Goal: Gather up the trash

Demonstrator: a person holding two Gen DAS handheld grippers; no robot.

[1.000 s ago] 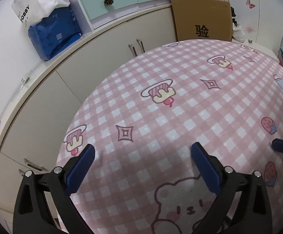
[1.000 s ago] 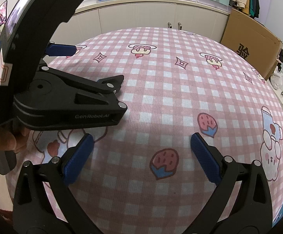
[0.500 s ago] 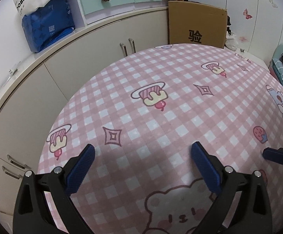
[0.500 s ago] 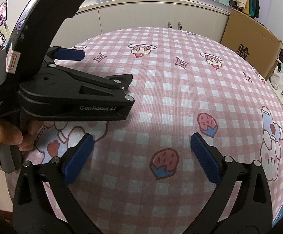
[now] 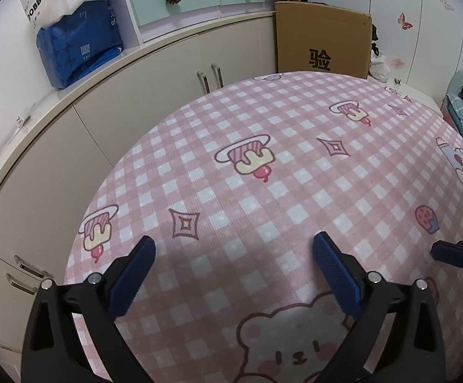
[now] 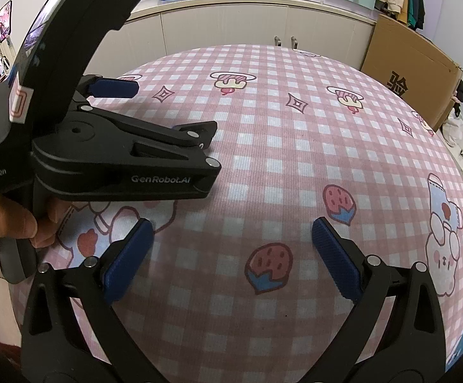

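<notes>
No trash shows in either view. My left gripper (image 5: 233, 268) is open and empty above the pink checked tablecloth (image 5: 295, 175). My right gripper (image 6: 231, 252) is open and empty over the same cloth (image 6: 295, 159). The left gripper's black body (image 6: 129, 162) fills the left of the right wrist view, held by a hand. One blue fingertip of the right gripper (image 5: 451, 252) pokes in at the right edge of the left wrist view.
Beige cabinets (image 5: 155, 86) run behind the table. A blue package (image 5: 78, 44) under a white bag sits on the counter. A cardboard box (image 5: 324, 41) stands at the back right, and it also shows in the right wrist view (image 6: 407, 73).
My left gripper has swung right and forward, bringing more of the table and the cardboard box into view. In the right wrist view its body has moved further right. The right gripper has held still.
</notes>
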